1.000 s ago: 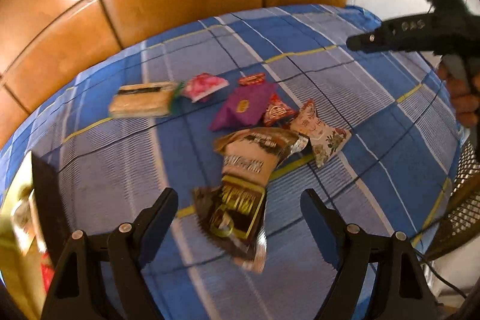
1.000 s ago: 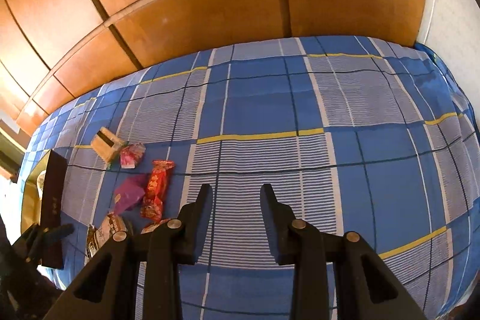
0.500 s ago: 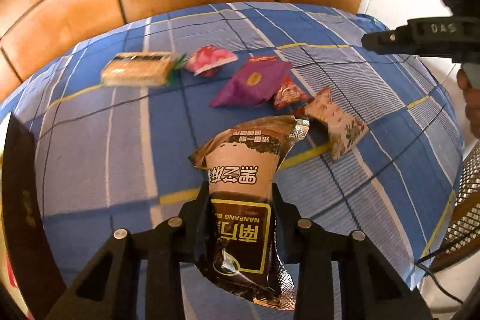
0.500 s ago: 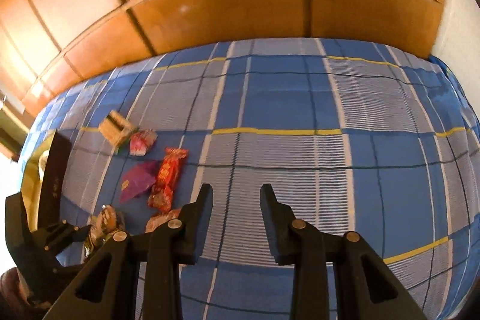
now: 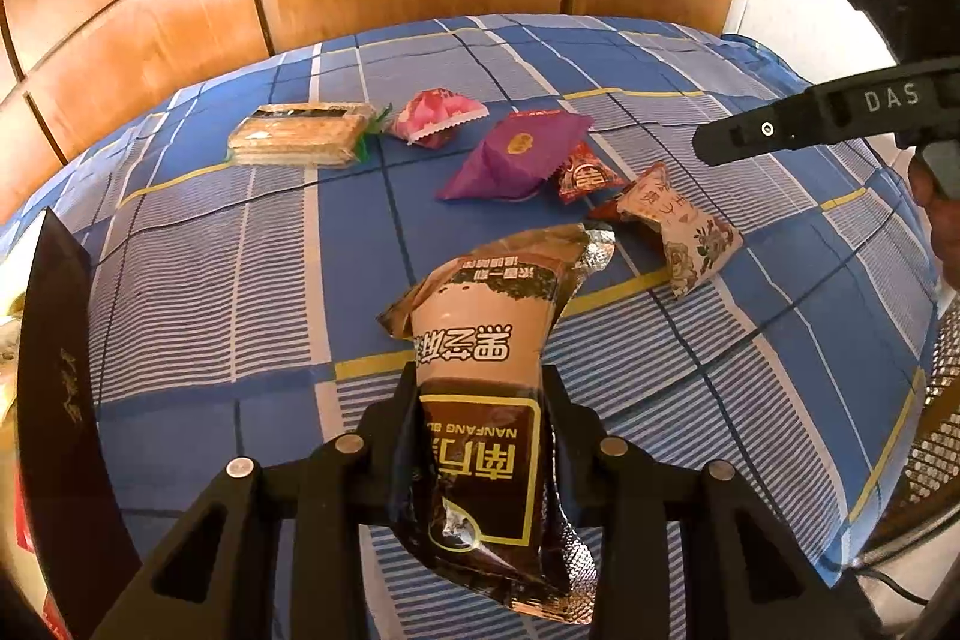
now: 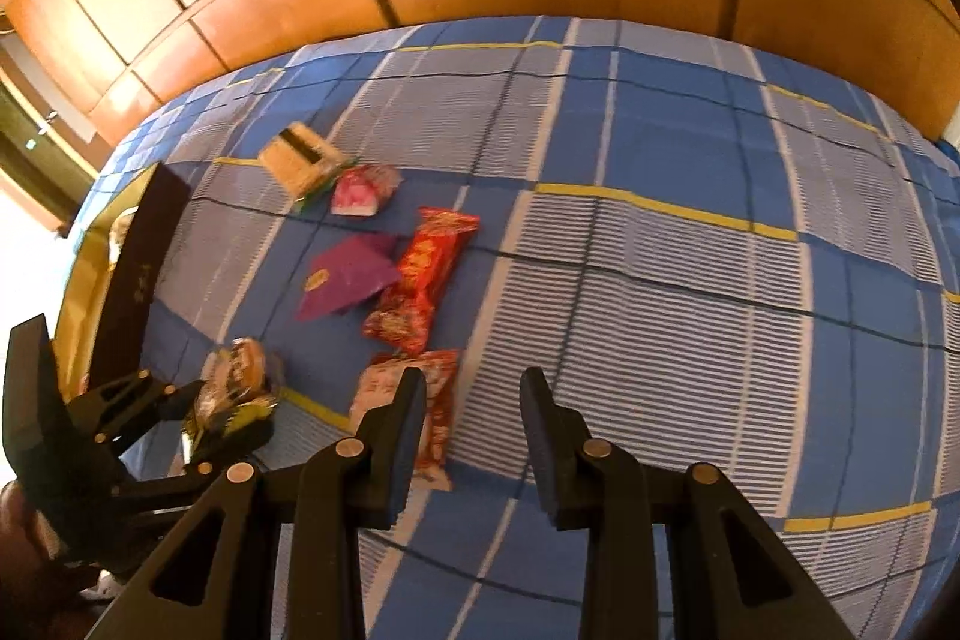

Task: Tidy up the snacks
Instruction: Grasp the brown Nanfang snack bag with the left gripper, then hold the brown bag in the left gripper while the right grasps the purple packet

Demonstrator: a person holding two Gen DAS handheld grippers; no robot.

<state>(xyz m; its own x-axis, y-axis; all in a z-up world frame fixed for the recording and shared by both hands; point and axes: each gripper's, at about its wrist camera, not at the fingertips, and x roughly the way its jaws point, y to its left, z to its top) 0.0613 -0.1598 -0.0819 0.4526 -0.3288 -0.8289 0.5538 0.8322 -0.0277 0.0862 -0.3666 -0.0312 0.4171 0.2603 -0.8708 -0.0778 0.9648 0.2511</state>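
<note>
A: Status entry. Left gripper (image 5: 480,394) is clamped on the brown snack packet (image 5: 489,370); both fingers press its lower half, and the top sticks up free between them. From the right wrist view the packet looks lifted clear of the bed (image 6: 660,232), though only just.

B: Right gripper (image 6: 471,406)?

A: Jaws apart, nothing between them. It hovers over the blue checked bedcover, with the beige floral packet (image 6: 414,400) lying just under its left finger. No contact that I can confirm.

B: What is left on the bed?

A: Five items, all loose in one cluster: cracker pack (image 5: 297,139) at the far left, pink candy packet (image 5: 435,115) just beside it, purple sachet (image 5: 516,154) nearer the middle, red packet (image 6: 423,280) touching the purple sachet's edge, and the beige floral packet nearest the right gripper.

B: Destination?

A: Probably the dark box (image 5: 51,370) standing open at the left edge. Gold lining and some contents show behind its wall, but too blurred to name or count.

B: Progress estimate?

A: Early, by my judgement. One packet in hand and not yet placed, five untouched. Next step calls for carrying the brown snack packet left over the box wall without letting the slippery foil slide out.
</note>
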